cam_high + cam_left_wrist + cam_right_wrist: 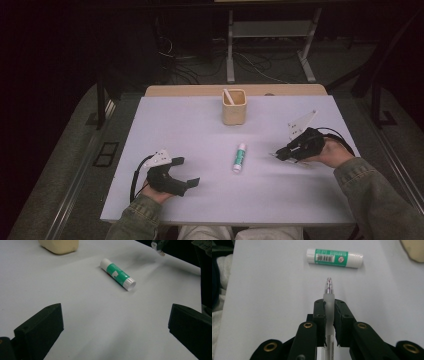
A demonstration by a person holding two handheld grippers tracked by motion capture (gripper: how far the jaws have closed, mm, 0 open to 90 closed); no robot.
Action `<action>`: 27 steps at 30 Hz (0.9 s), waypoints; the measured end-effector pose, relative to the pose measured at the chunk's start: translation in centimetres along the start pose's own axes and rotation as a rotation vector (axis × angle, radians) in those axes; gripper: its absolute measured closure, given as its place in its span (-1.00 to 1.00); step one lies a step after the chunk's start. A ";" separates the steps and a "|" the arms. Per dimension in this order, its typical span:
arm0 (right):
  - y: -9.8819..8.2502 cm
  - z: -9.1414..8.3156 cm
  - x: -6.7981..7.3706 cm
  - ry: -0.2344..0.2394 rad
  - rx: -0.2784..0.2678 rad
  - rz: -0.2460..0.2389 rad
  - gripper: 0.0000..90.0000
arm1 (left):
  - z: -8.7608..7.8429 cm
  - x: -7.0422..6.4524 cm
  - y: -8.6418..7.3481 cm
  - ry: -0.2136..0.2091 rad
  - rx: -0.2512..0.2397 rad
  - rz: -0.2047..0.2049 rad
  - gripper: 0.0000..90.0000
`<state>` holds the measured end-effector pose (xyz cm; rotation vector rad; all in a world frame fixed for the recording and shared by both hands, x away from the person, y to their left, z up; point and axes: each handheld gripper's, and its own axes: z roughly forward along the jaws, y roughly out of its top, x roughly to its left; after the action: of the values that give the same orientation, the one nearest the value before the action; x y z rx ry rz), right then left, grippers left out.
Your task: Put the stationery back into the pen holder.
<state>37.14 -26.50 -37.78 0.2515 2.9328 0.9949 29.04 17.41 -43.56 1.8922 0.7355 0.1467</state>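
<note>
Pen (329,302) is clamped between the jaws of the right tongs (329,305), tip poking out ahead, lifted just clear of the desk (190,125). A glue stick (239,157) is seen lying flat mid-desk, just beyond the pen tip. The left tongs (186,171) are held wide apart, nothing gripped, near the front edge. A beige cup (234,106) is stood at the far side.

From above your side, the high view looks forward and down over the whole table (150,150). Your gripper views sit low and close (facing each other), sharing the glue stick (118,274) between them.
</note>
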 end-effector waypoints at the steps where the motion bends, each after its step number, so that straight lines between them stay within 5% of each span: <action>1: 0.1 -0.2 -0.1 -0.008 -0.006 0.000 0.78 | 0.0 0.0 0.0 0.000 0.001 0.000 -1.00; 27: 6.4 -4.3 -2.0 -0.095 -0.211 0.040 0.77 | -0.2 -0.1 0.1 -0.003 -0.005 0.002 -1.00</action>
<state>39.70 -24.46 -30.51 0.3400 2.7216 1.2490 28.96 17.49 -43.43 1.8881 0.7308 0.1464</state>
